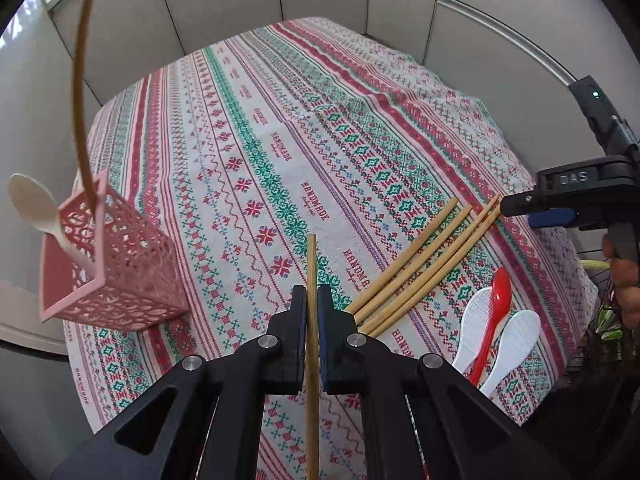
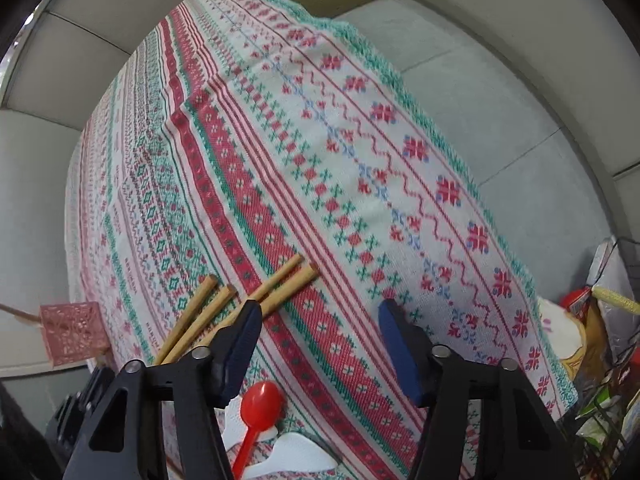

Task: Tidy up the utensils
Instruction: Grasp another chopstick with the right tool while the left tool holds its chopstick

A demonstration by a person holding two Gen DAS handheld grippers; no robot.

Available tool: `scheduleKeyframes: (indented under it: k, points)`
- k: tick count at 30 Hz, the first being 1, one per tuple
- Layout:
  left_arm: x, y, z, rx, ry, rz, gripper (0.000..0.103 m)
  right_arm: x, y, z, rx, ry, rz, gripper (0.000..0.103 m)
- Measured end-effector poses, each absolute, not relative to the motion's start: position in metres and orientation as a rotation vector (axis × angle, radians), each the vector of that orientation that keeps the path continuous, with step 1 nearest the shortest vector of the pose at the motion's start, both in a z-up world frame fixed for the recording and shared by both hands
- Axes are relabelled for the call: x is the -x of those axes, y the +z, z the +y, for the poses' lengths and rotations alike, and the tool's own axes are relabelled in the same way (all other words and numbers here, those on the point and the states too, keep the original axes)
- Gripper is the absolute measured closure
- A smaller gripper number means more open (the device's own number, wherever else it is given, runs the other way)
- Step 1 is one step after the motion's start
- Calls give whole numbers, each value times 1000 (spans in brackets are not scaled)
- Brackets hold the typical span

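We are clamping one chopstick (image 1: pixel 311 280) in our left gripper (image 1: pixel 312 308) at lower centre; our right gripper (image 2: pixel 320 344) is hanging open, empty.

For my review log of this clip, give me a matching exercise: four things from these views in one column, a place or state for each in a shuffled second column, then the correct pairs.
Column one:
1. left gripper
2. right gripper
3. red spoon
4. pink holder

Column two:
A. stands on the tablecloth with a pale spoon in it
B. shut on a single chopstick
C. lies between two white spoons
D. jaws apart, nothing between them, above the loose chopsticks

Pairs: 1-B, 2-D, 3-C, 4-A
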State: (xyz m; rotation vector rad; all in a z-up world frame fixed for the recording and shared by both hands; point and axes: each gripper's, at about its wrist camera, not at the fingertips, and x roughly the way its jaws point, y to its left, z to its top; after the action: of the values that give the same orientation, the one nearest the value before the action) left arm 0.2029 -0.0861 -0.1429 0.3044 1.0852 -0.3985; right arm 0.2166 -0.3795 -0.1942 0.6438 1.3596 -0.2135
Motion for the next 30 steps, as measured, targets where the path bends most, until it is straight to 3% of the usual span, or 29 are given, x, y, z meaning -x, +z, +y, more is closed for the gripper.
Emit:
scheduleKeyframes:
  k: [5, 19, 30]
  points:
    - [-197, -141, -73, -281, -396, 1083, 98, -225, -193, -370, -602, -290, 1346, 64]
    - [-188, -131, -60, -265, -409, 1063, 98, -242, -194, -350, -541, -393, 1333, 66]
    - [-189, -126, -51, -237, -400, 1060, 98, -224, -192, -339, -603, -436, 1318, 77]
